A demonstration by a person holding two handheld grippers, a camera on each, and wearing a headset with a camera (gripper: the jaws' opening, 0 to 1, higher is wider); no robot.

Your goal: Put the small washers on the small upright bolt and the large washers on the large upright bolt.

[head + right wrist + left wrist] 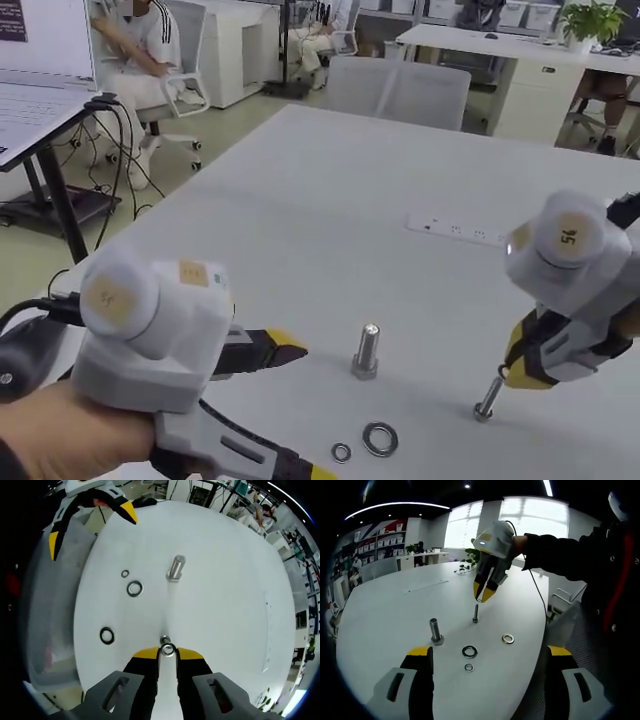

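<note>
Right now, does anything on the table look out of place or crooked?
Nothing looks spilled or damaged. One washer lies off by itself near the table edge. The small bolt seems to lean in the head view, yet stands straight in the left gripper view, so that is likely perspective.

You're in an open-plan office. Your long white desk (pixel 330 200) has a grey chair (pixel 400 92) at its far end and a power strip (pixel 455 228) lying on it. Beyond it stand more white desks (pixel 480 40), with a drawer unit (pixel 535 95) and a potted plant (pixel 590 20). A person (pixel 135 50) sits in a swivel chair (pixel 190 70). Big windows (pixel 535 515) and shelves (pixel 385 537) line the walls.
</note>
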